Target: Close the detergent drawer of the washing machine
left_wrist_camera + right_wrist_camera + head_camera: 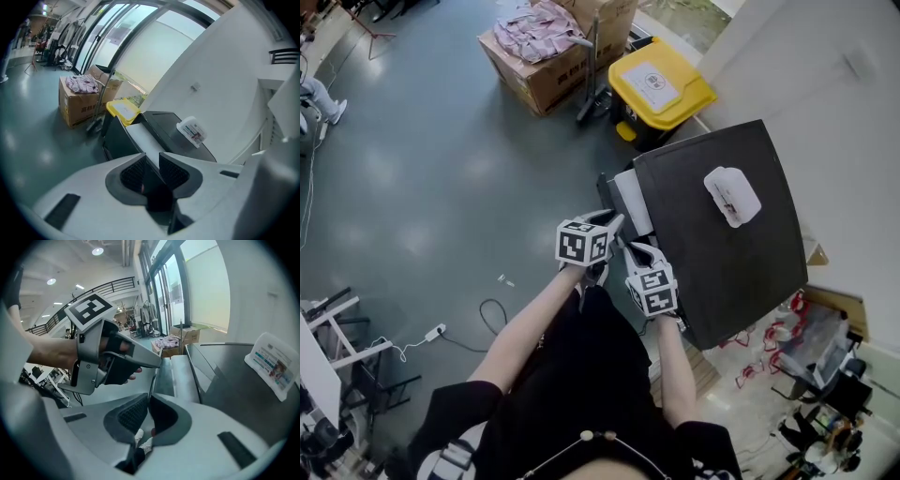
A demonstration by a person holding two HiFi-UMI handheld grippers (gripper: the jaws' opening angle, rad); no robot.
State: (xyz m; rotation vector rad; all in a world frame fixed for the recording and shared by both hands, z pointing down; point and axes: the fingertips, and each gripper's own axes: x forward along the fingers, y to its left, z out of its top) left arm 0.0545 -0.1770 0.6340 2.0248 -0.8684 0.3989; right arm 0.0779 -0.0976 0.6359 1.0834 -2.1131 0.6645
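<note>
The dark washing machine [722, 262] stands against the wall. Its detergent drawer [630, 199] sticks out of the top left corner, a white tray [140, 136] behind a dark front panel [117, 140]. My left gripper [617, 223] reaches that panel from the front; in the left gripper view the panel's dark edge fills the gap between its pads [133, 174]. My right gripper [634, 247] sits just below and beside it, jaws almost together. In the right gripper view the panel's thin edge [153, 378] runs into their slit, and the left gripper [157, 363] touches the same edge higher up.
A white packet [732, 196] lies on the machine's top. A yellow-lidded bin [661, 84] and a cardboard box of clothes [539, 52] stand beyond the machine. A cable and plug [436, 331] lie on the grey floor at the left. A white wall [825, 84] runs along the right.
</note>
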